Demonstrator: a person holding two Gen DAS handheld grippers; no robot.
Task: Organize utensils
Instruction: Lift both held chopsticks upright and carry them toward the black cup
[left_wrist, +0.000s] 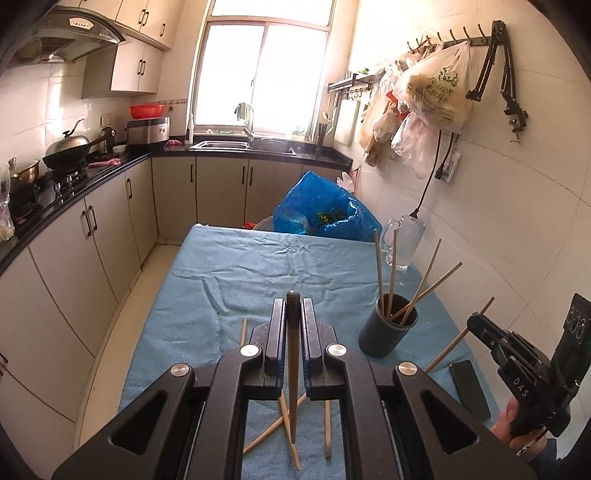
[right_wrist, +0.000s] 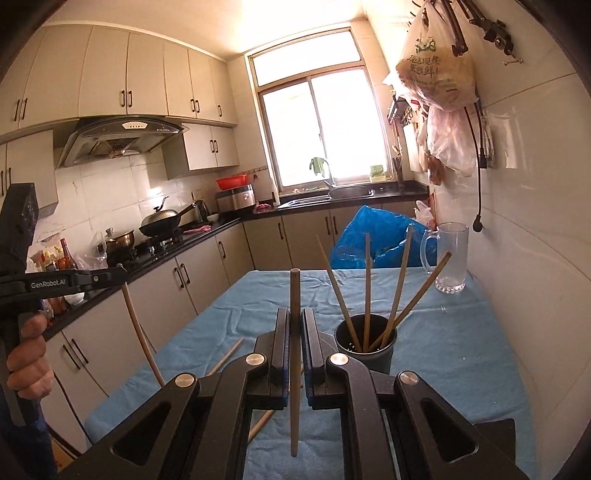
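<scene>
My left gripper (left_wrist: 293, 310) is shut on a dark wooden chopstick (left_wrist: 293, 369), held upright above the blue tablecloth (left_wrist: 229, 273). My right gripper (right_wrist: 294, 321) is shut on a light wooden chopstick (right_wrist: 294, 365), also upright. A dark round holder (left_wrist: 387, 325) with several chopsticks in it stands on the table to the right; it also shows in the right wrist view (right_wrist: 365, 347). Several loose chopsticks (left_wrist: 284, 417) lie on the cloth below the left gripper. The right gripper (left_wrist: 476, 321) shows at the right edge with its chopstick (left_wrist: 458, 339). The left gripper (right_wrist: 110, 275) shows at the left edge.
A glass mug (left_wrist: 404, 240) stands at the table's far right corner, also in the right wrist view (right_wrist: 450, 258). A black phone (left_wrist: 469, 387) lies near the right edge. A blue plastic bag (left_wrist: 325, 206) sits behind the table. Counters and cabinets (left_wrist: 92, 221) run along the left.
</scene>
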